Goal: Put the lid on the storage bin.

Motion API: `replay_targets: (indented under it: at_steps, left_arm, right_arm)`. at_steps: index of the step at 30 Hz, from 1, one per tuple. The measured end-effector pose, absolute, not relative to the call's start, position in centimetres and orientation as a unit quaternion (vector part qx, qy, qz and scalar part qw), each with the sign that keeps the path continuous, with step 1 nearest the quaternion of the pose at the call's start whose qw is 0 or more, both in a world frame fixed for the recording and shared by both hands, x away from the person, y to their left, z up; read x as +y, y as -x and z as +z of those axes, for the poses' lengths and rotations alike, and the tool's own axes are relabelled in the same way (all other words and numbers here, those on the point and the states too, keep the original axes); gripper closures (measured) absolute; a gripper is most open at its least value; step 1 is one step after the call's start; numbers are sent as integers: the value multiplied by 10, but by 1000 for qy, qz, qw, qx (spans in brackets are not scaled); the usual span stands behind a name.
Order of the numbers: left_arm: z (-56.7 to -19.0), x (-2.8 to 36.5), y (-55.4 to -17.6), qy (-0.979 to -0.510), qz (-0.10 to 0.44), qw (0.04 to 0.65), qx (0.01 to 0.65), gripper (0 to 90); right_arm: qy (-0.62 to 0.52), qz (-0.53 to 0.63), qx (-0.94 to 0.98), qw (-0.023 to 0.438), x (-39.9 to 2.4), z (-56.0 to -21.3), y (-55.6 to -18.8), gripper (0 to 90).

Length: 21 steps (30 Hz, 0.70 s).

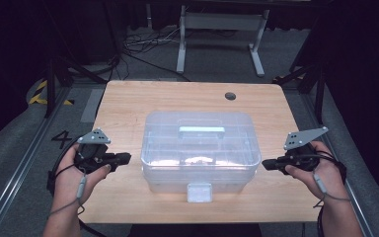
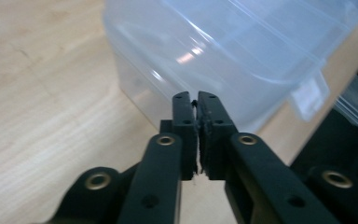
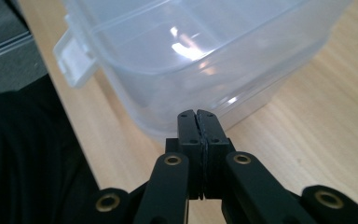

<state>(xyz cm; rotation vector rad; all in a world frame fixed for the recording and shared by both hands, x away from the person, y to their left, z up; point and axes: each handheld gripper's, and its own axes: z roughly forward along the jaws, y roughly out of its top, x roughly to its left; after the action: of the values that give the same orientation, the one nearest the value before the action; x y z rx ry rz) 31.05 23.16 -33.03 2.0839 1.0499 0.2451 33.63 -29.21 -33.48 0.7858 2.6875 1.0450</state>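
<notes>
On the middle of the wooden table (image 1: pixel 128 103) a clear plastic storage box (image 1: pixel 200 148) is sitting with its lid on, a handle (image 1: pixel 201 131) lying flat on top and its front latch (image 1: pixel 199 192) facing the person's edge. At its left end the left gripper (image 1: pixel 126 157) is hovering just beside the box wall, its jaws all but pressed together with only a hairline slit between them (nothing caught in there). At the opposite end the right gripper (image 1: pixel 266 164) is pointing in at the box with its jaws clenched tight on nothing, and both hands are gripping their tools clear of the plastic.
</notes>
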Motion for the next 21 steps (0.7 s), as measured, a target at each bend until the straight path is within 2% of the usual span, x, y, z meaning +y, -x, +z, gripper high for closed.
replay_targets:
  at_steps: [6, 12, 21]
  left_arm:
    - [-337, 241, -318, -795, 115, 399, 442, 833]
    - [-353, 250, -334, -767, 160, 394, 480, 824]
    - [-378, 256, -354, -761, 176, 375, 499, 780]
  right_arm:
    - [-291, 385, 868, 116, -302, -333, -340, 898]
    - [-337, 409, 830, 175, -319, -339, -349, 891]
    - [-383, 405, 811, 178, -338, -367, -369, 862]
